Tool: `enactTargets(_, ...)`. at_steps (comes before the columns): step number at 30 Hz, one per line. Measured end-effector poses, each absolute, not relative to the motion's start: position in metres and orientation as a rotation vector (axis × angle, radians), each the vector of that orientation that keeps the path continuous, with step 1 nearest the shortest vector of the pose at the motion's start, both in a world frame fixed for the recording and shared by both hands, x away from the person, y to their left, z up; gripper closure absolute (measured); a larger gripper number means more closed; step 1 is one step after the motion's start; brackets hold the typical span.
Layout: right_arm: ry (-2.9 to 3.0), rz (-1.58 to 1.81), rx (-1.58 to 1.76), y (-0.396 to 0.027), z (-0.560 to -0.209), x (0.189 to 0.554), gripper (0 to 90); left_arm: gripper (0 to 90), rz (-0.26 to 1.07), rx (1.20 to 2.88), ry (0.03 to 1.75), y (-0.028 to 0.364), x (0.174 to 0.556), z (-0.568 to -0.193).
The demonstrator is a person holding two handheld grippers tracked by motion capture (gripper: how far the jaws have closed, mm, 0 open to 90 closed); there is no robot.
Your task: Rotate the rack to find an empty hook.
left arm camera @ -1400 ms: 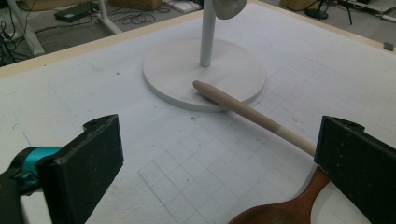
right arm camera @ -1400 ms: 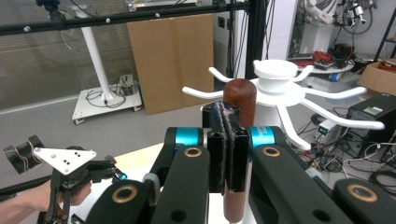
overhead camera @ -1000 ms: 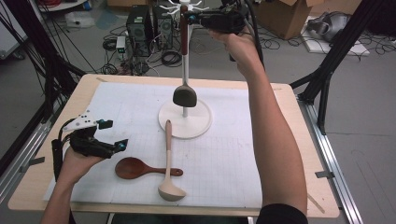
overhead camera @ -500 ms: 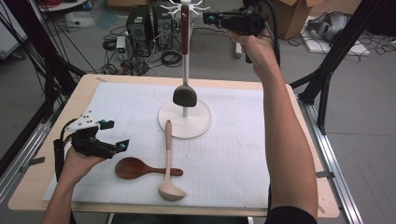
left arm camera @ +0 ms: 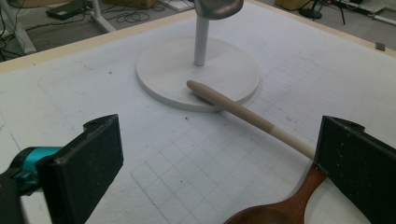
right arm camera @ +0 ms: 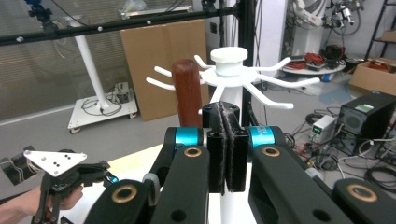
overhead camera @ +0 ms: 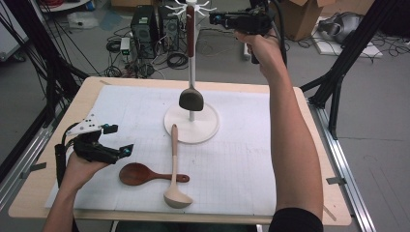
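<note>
A: Status of the right gripper?

B: Raised high, level with the top of the white utensil stand. In the right gripper view its two black pads are pressed flat against each other with nothing between them: clenched, empty. It sits just beside the stand's hook crown, apart from it.

A: And the spatula?

B: The dark spatula hangs on the stand. Its red-brown handle rises beside the post up to the hooks; its blade hangs above the round base, not touching it.

A: Left gripper?

B: The left gripper rests low over the white mat, near the left edge of the table. Jaws stand wide apart, released, holding nothing. In the left gripper view, the handle of the brown wooden spoon lies just at the inner face of the right-hand jaw; contact cannot be confirmed.

A: Other items on the mat?

B: A pale ladle, bowl toward the person, handle tip resting on the base rim. The ladle's handle crosses the wooden spoon's handle.
</note>
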State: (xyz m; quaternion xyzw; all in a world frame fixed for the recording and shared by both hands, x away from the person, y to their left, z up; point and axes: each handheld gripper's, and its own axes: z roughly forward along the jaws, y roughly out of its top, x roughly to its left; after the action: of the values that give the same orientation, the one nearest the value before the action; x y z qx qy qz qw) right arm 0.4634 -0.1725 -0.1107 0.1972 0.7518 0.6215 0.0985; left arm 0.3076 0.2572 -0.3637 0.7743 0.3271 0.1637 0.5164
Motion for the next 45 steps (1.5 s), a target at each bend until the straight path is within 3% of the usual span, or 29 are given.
enactTargets(39,2.262,1.797,0.494,-0.136,-0.101,0.445,89.5,1.7,0.377,1.859,0.782,0.257,0.307,-0.363)
enactTargets(45,2.241,1.814,0.532,-0.148,-0.107,0.432,70.7,1.7,0.369,1.863,0.781,0.257,0.307,-0.364)
